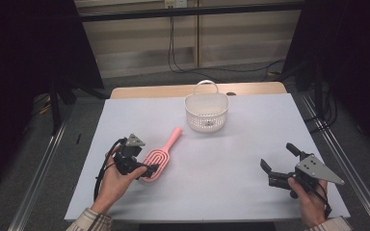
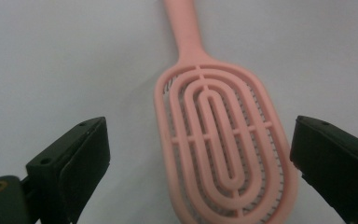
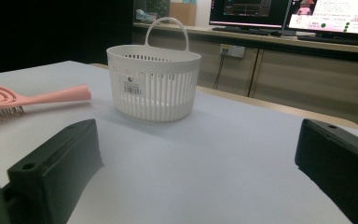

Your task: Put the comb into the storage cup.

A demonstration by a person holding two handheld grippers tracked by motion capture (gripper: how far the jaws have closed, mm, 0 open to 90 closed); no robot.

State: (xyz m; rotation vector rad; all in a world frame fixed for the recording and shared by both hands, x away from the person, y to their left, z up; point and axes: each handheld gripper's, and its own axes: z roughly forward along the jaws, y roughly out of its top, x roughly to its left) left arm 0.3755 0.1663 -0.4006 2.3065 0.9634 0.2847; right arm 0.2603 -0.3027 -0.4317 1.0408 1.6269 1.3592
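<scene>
— Where does the brush (image 1: 159, 159) lie from the left tongs (image 1: 150, 169)?

— Right under them. It rests flat on the white table (image 1: 231, 144), bristles down, and its broad oval head is the end nearest the person. In the left gripper view the head (image 2: 221, 144) sits between the two black jaws, which stand apart on either side of it with table showing in the gaps, so nothing is clamped yet.

— And its long axis?

— It runs from that head away and to the right, with the handle (image 1: 174, 136) pointing toward the white basket (image 1: 206, 111) at the far middle of the table. The jaws straddle the head across its width (the handle end leads straight off ahead of them).

— How close are the jaws to the table?

— Hard to say from these angles; the high view suggests they hover just at the head, possibly touching its near rim.

— What about the right tongs (image 1: 277, 156)?

— Well apart from the brush, over by the right edge of the table, jaws wide open and holding nothing. Their own view looks across at the basket (image 3: 154, 81), with the brush (image 3: 30, 100) off to the side. The left hand (image 1: 115, 180) is plainly the nearer one, so the pick-up looks like its job.
</scene>
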